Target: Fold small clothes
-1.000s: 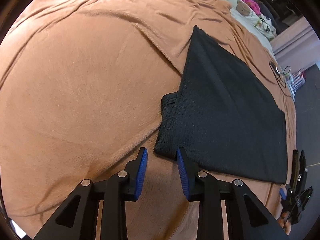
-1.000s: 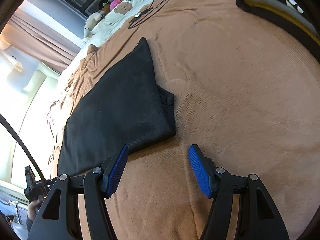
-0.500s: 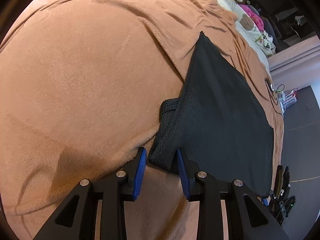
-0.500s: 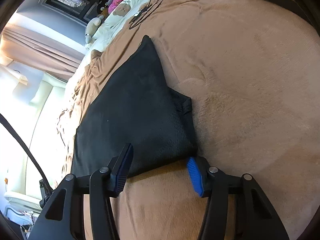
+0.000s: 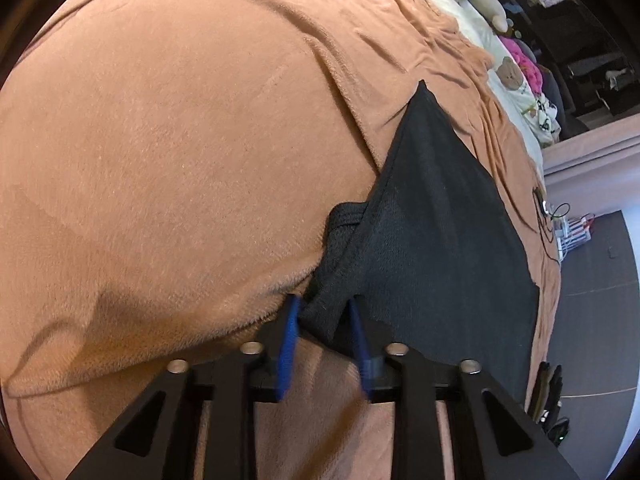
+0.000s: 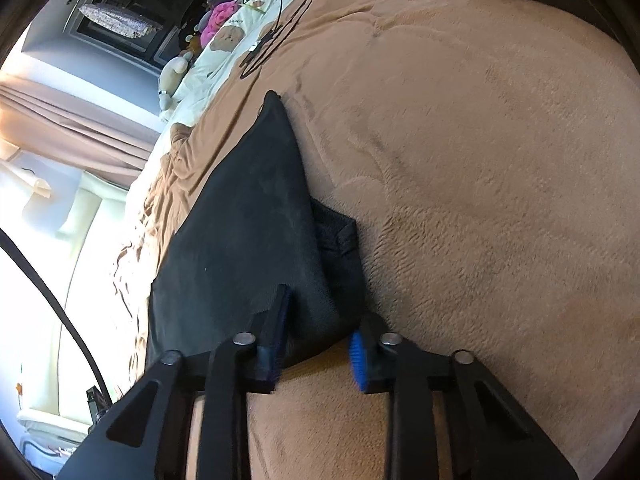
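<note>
Black garment (image 5: 440,248): one piece, folded, lying flat on the brown blanket (image 5: 180,140). In the left wrist view its long axis runs from lower centre toward the upper right, narrowing to a pointed corner at the far end. In the right wrist view the same garment (image 6: 248,240) runs from lower centre toward upper centre, point away from the camera. A smaller thick fold sticks out along one long edge, on the left side in the left view and on the right side in the right view.

Left gripper (image 5: 322,318): one, lower centre of frame. Jaws have just been closing; they are nearly together, with the near corner of the garment bunched between the two blue pads and pinched there.

Right gripper (image 6: 320,320): one, lower centre of frame. Jaws have just been closing; narrow gap, the other near corner of the garment clamped between its two blue pads, cloth bulging out between them.

Both grips sit on the garment's near short edge.

Background: soft toys and pale bedding (image 6: 224,40) at the upper left of the right view, count unclear. Curtain (image 6: 72,128) at the left edge.
</note>
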